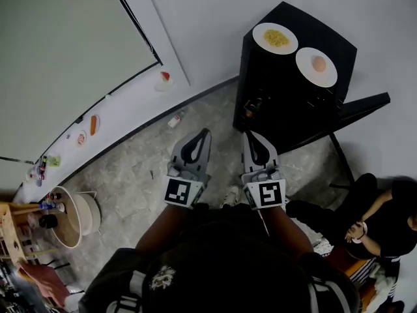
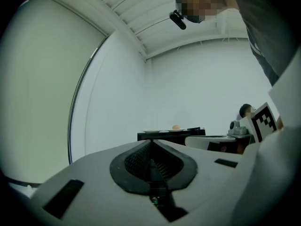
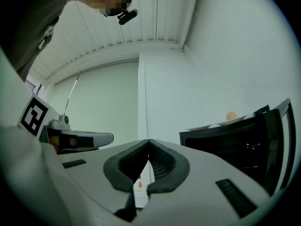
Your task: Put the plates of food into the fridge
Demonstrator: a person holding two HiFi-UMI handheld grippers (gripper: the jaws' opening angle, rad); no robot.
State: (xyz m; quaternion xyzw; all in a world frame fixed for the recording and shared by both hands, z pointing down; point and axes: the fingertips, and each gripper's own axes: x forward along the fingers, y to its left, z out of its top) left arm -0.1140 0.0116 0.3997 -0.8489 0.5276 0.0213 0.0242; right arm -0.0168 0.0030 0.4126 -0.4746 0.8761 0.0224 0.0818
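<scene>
Head view: left gripper [image 1: 206,134] and right gripper [image 1: 248,136] were both closed on nothing. Risk: closed tips could shove a rim and slide the noodle plate [image 1: 275,38] or egg plate [image 1: 316,67] off the fridge [image 1: 287,103] top. Both plates sat well ahead, right of the jaws.
Left gripper view: jaws together; plates far ahead, slightly right.
Right gripper view: jaws together; egg plate ahead, up-right.
</scene>
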